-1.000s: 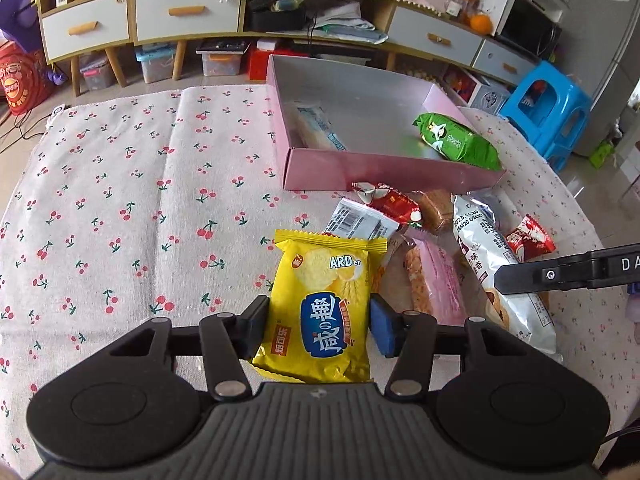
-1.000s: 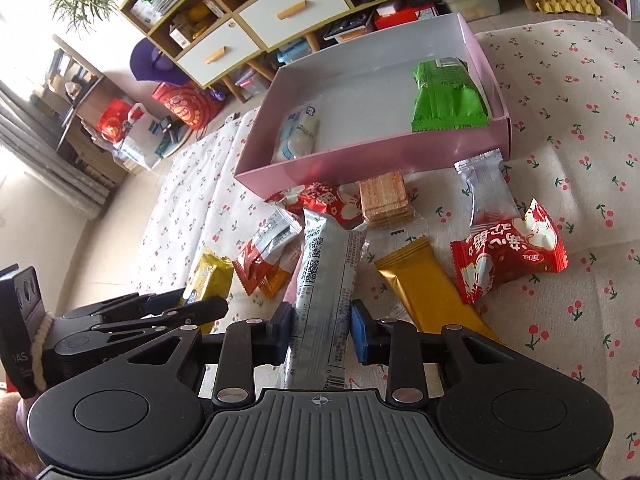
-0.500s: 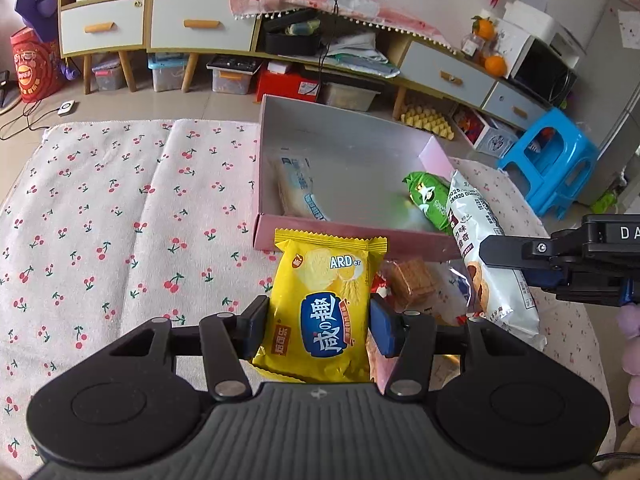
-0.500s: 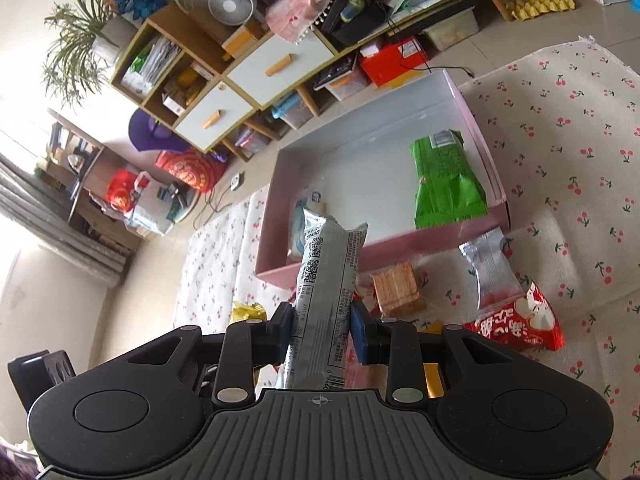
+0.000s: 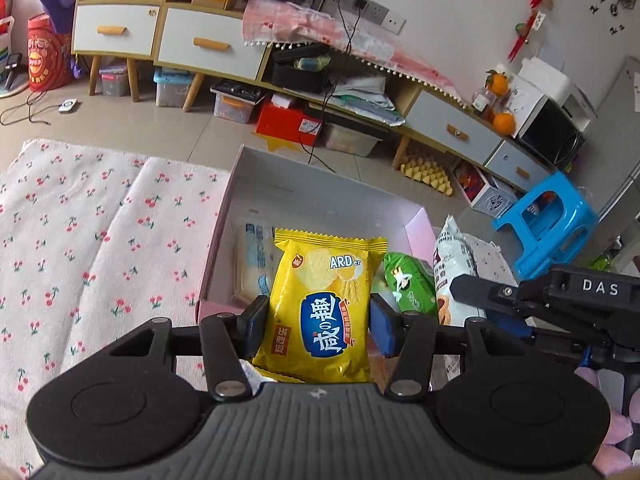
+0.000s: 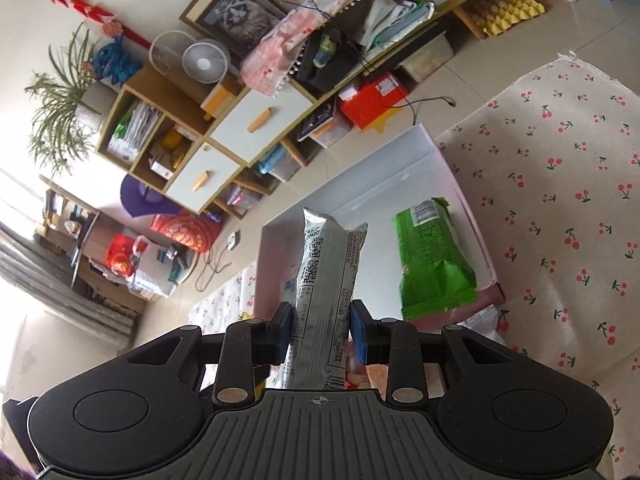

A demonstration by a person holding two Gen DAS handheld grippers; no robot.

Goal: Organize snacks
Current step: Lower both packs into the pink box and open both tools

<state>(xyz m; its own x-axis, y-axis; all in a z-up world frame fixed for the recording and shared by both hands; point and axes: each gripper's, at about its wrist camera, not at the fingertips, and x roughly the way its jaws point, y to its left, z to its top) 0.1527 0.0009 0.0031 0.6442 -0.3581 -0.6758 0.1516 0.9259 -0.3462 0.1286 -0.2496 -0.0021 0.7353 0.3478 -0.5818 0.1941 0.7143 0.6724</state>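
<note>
- Left gripper clamped on yellow chip bag, held above near wall of pink box.
- Right gripper clamped on silver packet, upright over box.
- Green packet inside box, at 2 o'clock of silver packet.

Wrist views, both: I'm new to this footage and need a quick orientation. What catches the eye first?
A bright yellow chip packet fills the centre of the left view, clamped in the left tool. In the right view a long silver snack pack stands up in the right tool. Behind both lies an open pink box on the cherry-print cloth, with a green packet inside.
</note>
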